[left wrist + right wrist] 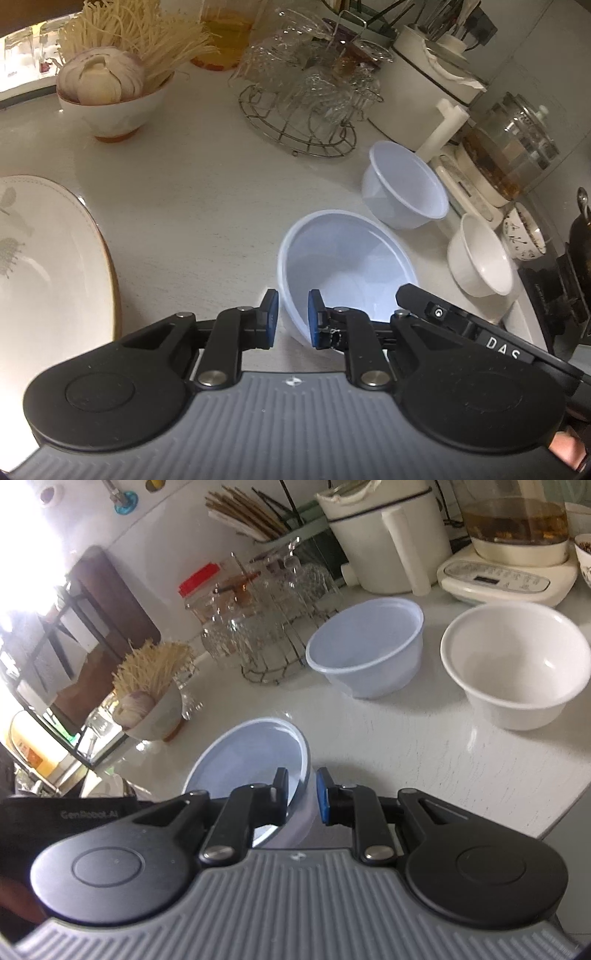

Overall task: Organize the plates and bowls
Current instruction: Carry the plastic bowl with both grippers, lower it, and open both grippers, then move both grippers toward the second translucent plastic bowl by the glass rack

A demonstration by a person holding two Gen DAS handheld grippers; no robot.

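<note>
A pale blue bowl point(343, 258) is held between both grippers, tilted above the counter. My left gripper point(293, 319) is shut on its near-left rim, one pad outside and one inside. My right gripper point(303, 794) is shut on the bowl's point(251, 753) opposite rim in the same way. A second pale blue bowl point(404, 190) point(367, 646) and a white bowl point(480, 254) point(517, 664) stand upright on the counter beyond. A large white plate with a leaf pattern point(48, 254) lies at the left.
A wire rack of glass cups point(310, 92) point(266, 620), a bowl of garlic and noodles point(110, 88) point(155, 698), a white kettle point(388, 535) and a glass tea maker point(506, 147) point(513, 546) line the back. The counter edge point(554, 812) runs at right.
</note>
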